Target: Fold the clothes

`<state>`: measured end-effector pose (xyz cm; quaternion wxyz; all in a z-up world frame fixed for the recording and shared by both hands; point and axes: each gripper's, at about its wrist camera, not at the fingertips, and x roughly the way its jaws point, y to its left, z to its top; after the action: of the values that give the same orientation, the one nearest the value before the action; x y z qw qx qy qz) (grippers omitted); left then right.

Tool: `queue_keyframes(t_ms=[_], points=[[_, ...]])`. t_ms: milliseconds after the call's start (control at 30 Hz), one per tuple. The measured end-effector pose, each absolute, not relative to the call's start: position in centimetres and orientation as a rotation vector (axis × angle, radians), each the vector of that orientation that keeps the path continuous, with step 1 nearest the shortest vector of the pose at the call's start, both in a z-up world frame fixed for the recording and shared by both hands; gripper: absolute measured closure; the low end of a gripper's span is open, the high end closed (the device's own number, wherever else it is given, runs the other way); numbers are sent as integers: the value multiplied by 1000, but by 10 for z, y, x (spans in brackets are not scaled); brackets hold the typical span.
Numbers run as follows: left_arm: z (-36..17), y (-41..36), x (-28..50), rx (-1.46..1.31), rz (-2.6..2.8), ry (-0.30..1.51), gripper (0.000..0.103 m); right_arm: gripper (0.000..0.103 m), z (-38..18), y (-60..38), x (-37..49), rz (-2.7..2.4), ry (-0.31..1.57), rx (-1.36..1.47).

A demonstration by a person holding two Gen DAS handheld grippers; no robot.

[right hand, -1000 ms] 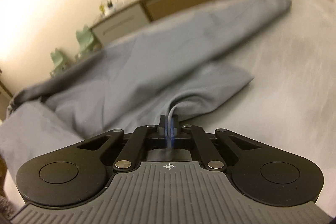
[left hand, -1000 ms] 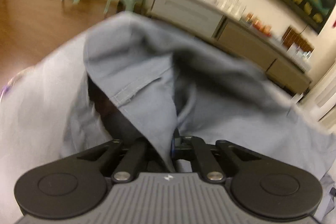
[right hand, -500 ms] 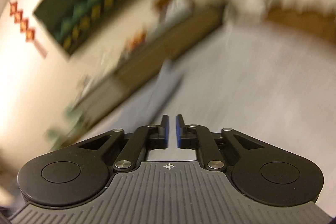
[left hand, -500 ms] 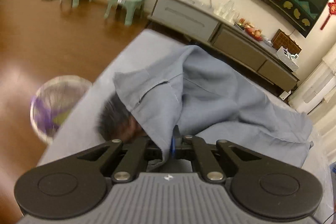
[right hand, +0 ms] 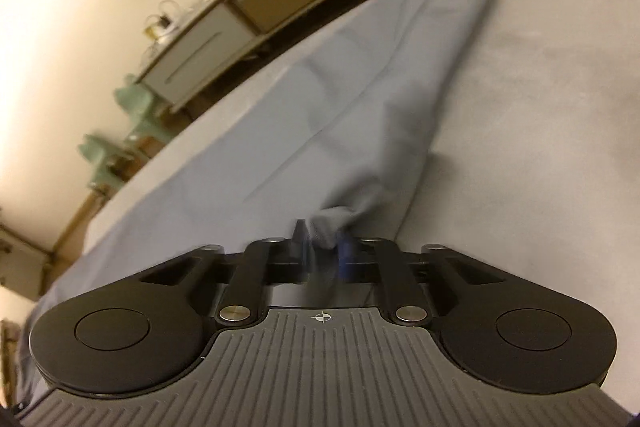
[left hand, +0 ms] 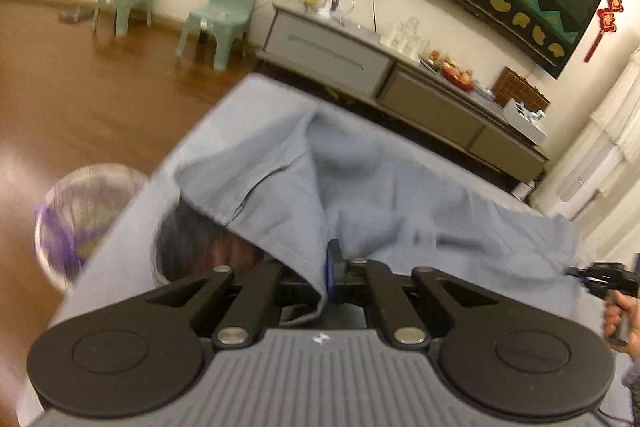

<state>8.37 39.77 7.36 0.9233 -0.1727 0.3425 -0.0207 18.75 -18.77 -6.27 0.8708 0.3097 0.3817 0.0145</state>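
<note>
A grey-blue garment point(left hand: 360, 195) lies rumpled across a grey covered surface point(left hand: 132, 247). My left gripper point(left hand: 328, 267) is shut on a hemmed edge of it and holds that edge raised. In the right wrist view the garment point(right hand: 340, 107) stretches away as a long band. My right gripper point(right hand: 326, 247) stands open, its blurred blue pads point(right hand: 347, 251) on either side of a bunched end of the cloth. The left wrist view shows that right gripper point(left hand: 578, 271) at the garment's right corner, held by a hand point(left hand: 620, 311).
A dark furry thing point(left hand: 192, 239) lies under the raised edge. A wire basket point(left hand: 76, 211) stands on the wood floor left of the surface. Beyond are two green chairs point(left hand: 220, 19) and a long low cabinet point(left hand: 400, 87) with glassware, along the wall.
The right gripper let go of the garment, swung away with its fingers slightly apart, and is now back at a bunched end of it. The left gripper kept its hold; the cloth sank lower.
</note>
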Motion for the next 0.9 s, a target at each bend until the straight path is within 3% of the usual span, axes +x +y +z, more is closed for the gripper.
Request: queue_keyframes(t_ms=[200,333,433,567,600,633,667,800,900], points=[[191,395,151,-387,-126,431,101,99,93,-261,143,-75,343,617],[199,392,121,-372,-175,390,101,99,148,-307,53,-140,160,563],[134,395,96,-391,-171,593,100,99,95,-337,-7,-274,234,549],[36,384,74,-417,-176,928,99,97,-43,-392,-38,-449,497,827],[29,375,69,-403,-173,950,98,89,-69,-404,-41,-482,560,960],[24,367,63,-387,-171,966,97,89,-74,-405,-43,-492,565,993],[27,361,58,-377,-169,954,89,85,-69,-402,-45,-493,544,980],[35,353,37,-465,-127,909,58,48,-48,-391,-55,-494,459,929],[40,347,22,-533,-95,874,50,47,-33,-376,-59,-487,407,879]])
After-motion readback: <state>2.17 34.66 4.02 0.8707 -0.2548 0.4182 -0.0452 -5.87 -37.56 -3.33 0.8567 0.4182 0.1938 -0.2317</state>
